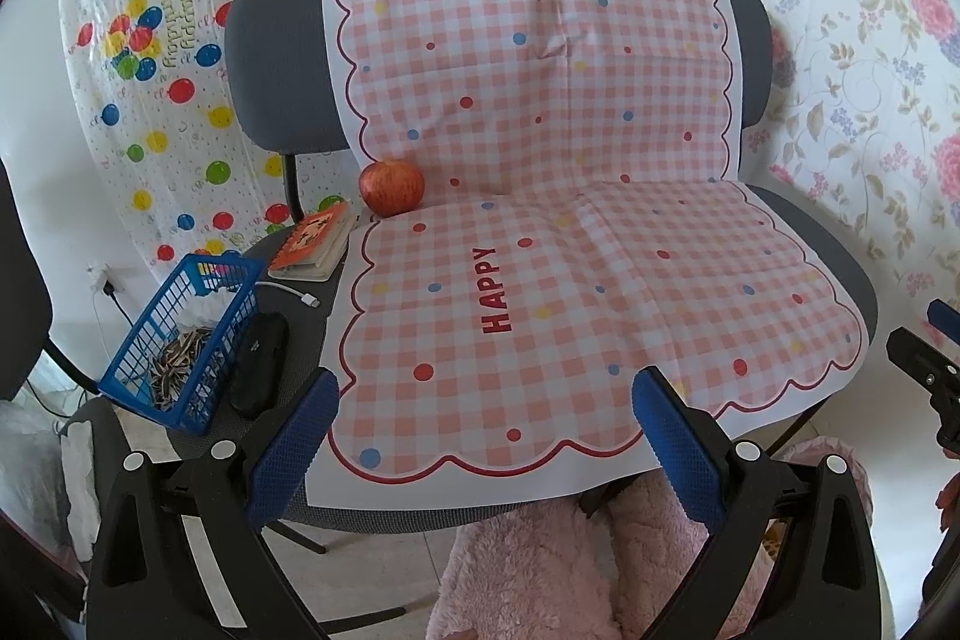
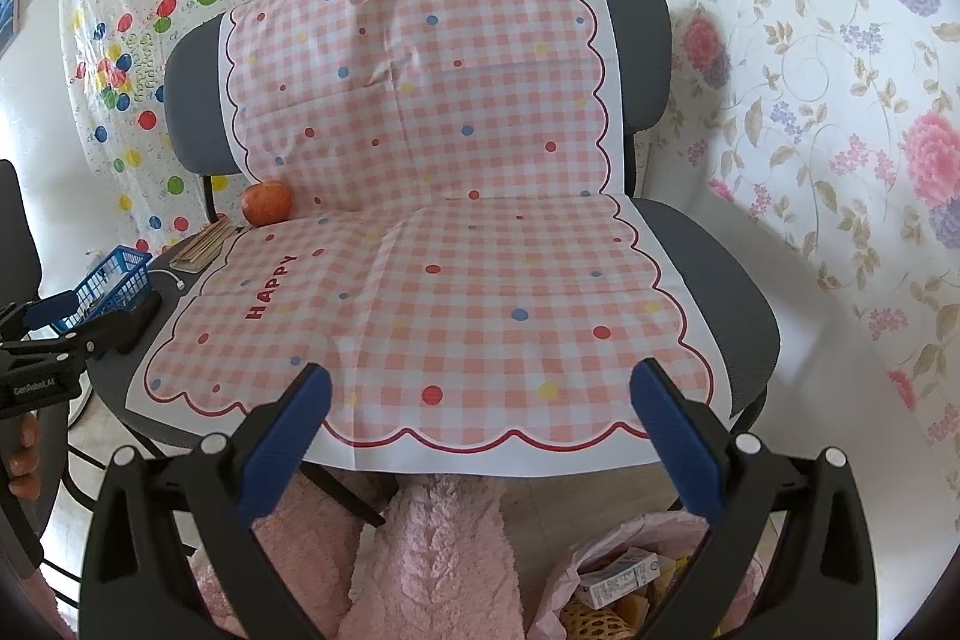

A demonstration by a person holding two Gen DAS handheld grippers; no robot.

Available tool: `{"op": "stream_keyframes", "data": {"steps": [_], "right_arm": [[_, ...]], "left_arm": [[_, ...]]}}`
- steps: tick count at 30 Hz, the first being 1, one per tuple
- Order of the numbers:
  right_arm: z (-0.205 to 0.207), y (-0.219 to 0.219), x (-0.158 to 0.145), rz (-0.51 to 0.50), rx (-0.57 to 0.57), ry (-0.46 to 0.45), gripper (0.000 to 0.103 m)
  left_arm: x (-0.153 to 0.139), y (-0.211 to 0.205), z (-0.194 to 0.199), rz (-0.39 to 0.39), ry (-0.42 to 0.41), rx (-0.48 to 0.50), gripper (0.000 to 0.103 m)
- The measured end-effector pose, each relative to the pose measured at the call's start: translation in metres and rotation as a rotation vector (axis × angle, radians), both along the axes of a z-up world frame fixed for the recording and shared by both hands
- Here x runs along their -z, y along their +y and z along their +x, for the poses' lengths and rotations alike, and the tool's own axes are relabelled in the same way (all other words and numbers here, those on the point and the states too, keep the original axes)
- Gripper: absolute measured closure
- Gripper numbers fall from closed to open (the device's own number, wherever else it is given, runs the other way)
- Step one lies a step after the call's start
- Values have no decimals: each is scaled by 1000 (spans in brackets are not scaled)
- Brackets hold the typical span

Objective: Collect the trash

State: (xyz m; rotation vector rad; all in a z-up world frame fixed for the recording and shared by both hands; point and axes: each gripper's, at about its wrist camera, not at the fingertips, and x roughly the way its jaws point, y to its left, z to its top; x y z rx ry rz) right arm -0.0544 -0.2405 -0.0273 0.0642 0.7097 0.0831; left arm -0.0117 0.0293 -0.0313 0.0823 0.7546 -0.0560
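Note:
A blue plastic basket (image 1: pixel 180 340) at the seat's left edge holds sunflower seed shells and crumpled white paper; it also shows in the right wrist view (image 2: pixel 114 283). A pink bag (image 2: pixel 606 580) with small cartons lies on the floor under the chair front. My left gripper (image 1: pixel 486 400) is open and empty, hovering at the front edge of the pink checked sheet (image 1: pixel 570 280). My right gripper (image 2: pixel 480 394) is open and empty at the same front edge, further right. The left gripper also shows at the left edge of the right wrist view (image 2: pixel 60 334).
A red apple (image 1: pixel 392 187) sits at the back left of the seat. A small orange book (image 1: pixel 315 241), a white cable (image 1: pixel 294 292) and a black case (image 1: pixel 258 364) lie beside the basket. Pink fuzzy legs (image 2: pixel 444 550) are below the chair.

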Motion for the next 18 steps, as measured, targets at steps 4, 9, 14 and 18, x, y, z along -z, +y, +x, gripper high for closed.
{"op": "stream_keyframes", "data": {"steps": [4, 9, 14, 18], "right_arm": [[0, -1, 0, 0, 1, 1, 5], [0, -3, 0, 0, 5, 5, 5], [0, -2, 1, -1, 3, 5, 5], [0, -2, 2, 2, 3, 10, 5]], "left_arm": [[-1, 0, 0, 2, 0, 0, 6], [-2, 0, 0, 0, 1, 0, 6], [-2, 0, 0, 2, 0, -1, 6], [-2, 3, 2, 3, 3, -6, 6]]}}
